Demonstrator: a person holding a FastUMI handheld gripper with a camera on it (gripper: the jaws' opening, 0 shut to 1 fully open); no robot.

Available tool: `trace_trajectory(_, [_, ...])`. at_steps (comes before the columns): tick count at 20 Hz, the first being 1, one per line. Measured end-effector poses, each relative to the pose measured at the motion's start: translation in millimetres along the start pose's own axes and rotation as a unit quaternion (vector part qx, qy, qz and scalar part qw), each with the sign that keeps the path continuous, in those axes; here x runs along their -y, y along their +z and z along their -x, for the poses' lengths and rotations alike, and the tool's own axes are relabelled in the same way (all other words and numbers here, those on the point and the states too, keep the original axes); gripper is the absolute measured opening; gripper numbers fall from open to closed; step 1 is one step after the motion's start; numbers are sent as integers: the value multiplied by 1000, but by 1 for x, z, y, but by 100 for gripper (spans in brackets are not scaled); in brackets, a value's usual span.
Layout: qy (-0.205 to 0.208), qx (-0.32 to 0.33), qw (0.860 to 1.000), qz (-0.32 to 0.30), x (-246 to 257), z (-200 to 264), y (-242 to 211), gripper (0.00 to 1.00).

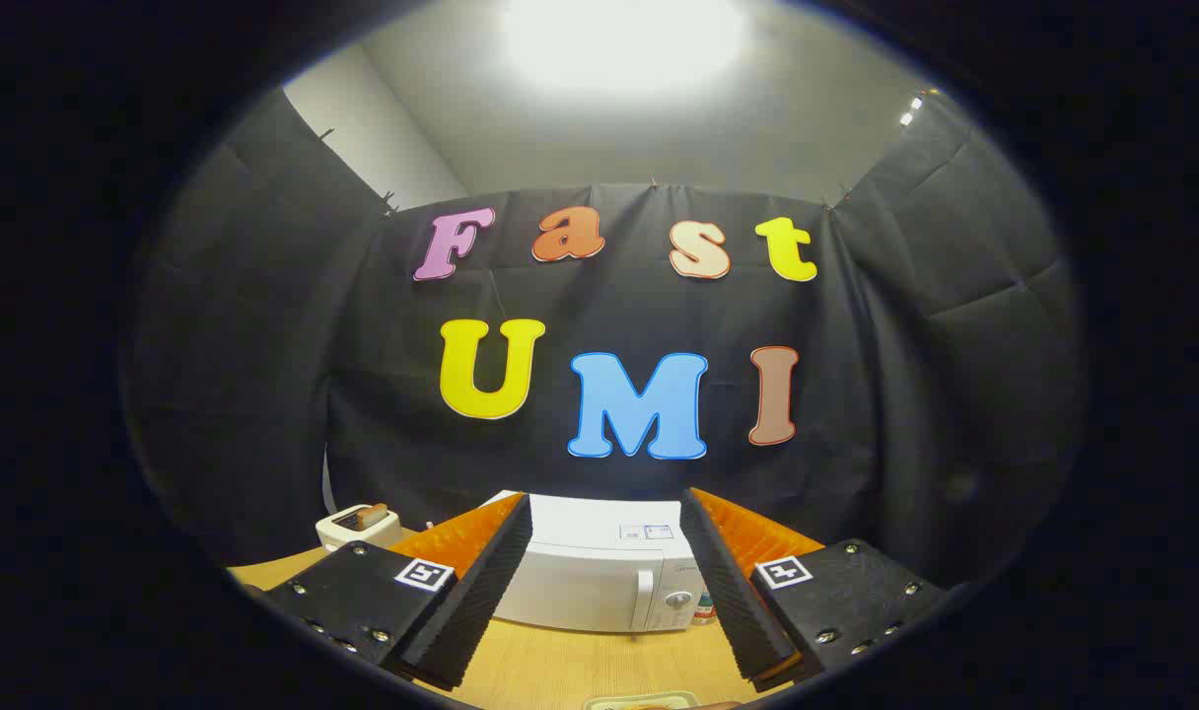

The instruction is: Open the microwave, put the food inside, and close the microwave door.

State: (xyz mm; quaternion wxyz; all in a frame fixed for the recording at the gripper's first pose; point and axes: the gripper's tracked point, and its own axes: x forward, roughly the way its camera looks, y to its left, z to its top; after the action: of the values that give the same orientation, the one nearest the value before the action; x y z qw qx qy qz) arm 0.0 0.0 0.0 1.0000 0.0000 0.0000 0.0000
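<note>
A white microwave (599,577) stands on the wooden table (570,671), beyond my fingers, with its door shut and the handle and knob on its right side. My gripper (606,513) is open, held above the table and apart from the microwave, with nothing between the black ribbed fingers (481,592). The rim of a pale dish (639,702) peeks in just below and between the fingers; what lies in it is hard to tell.
A white toaster (360,526) with a slice in it sits to the left of the microwave. A small bottle (703,609) stands at the microwave's right. Black cloth walls close in the booth behind and on both sides.
</note>
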Motion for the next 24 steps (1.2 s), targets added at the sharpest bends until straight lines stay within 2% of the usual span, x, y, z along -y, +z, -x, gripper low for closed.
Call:
trace_trajectory(13, [0, -13, 1000, -4, 3, -14, -18, 96])
trace_trajectory(24, [-9, -27, 1000, -4, 16, -55, -84, 96])
